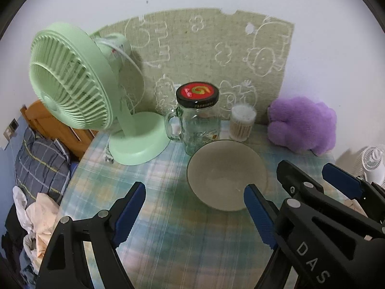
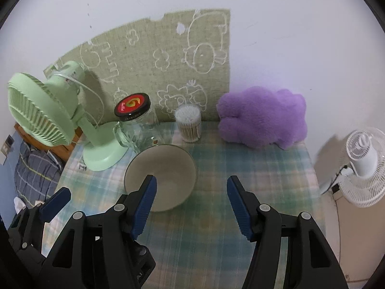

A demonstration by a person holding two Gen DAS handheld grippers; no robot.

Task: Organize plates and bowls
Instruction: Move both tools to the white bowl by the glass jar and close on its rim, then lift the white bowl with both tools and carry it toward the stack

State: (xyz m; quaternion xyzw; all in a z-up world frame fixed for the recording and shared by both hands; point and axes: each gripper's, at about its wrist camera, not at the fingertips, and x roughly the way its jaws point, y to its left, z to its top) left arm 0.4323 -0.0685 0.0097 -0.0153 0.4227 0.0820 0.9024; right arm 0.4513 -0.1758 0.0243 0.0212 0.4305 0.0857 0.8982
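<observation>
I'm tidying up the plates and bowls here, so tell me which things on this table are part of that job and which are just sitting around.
Part of the job:
- bowl, empty, upright on the checked tablecloth
- left gripper and right gripper, both with open jaws, holding nothing

Just sitting around:
- green fan
- glass jar with a red lid
- tub of cotton swabs
- purple plush toy
- white fan beyond the table

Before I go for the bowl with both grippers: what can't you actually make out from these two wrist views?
- Bowl: near rim hidden behind a left gripper finger in the left wrist view, and behind a right gripper finger in the right wrist view.
- Glass jar: base hidden behind the bowl in both views.
- Any plates: none in view.
- Near table edge: cut off by the gripper bodies.
</observation>
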